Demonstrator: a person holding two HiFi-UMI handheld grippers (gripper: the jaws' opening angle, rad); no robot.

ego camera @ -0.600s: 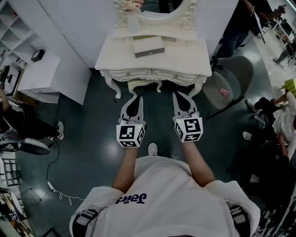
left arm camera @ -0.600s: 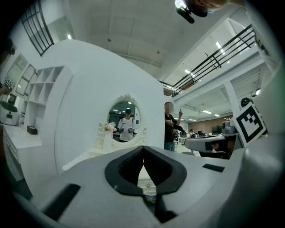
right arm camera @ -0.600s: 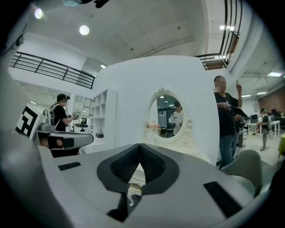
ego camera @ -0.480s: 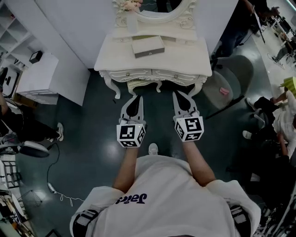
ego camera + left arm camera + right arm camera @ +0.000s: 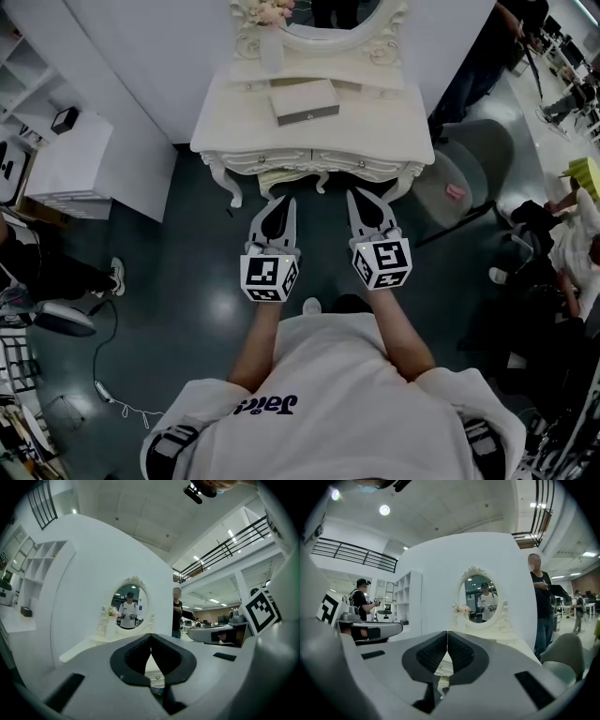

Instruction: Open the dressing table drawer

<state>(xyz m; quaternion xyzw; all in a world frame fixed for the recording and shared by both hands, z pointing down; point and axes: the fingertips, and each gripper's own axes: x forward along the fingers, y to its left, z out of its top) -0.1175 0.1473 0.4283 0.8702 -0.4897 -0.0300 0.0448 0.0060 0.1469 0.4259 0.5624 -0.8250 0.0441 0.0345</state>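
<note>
The cream, carved dressing table (image 5: 234, 127) stands against a white partition, with an oval mirror (image 5: 333, 14) at its back. Two shallow drawers run along its front, the left drawer (image 5: 265, 157) and the right drawer (image 5: 364, 161), both closed, each with a small knob. My left gripper (image 5: 285, 201) and right gripper (image 5: 355, 195) hang side by side over the dark floor, a short way in front of the table and touching nothing. In the left gripper view the left gripper (image 5: 150, 637) is shut and empty. In the right gripper view the right gripper (image 5: 447, 633) is shut and empty too.
A flat box (image 5: 305, 101) and a flower vase (image 5: 270, 42) sit on the tabletop. A grey chair (image 5: 478, 155) stands right of the table, a low white cabinet (image 5: 80, 155) to its left. People stand at both sides. A cable (image 5: 112, 394) lies on the floor.
Both grippers have come slightly nearer the table front as the person stepped forward. Their jaws have stayed shut.
</note>
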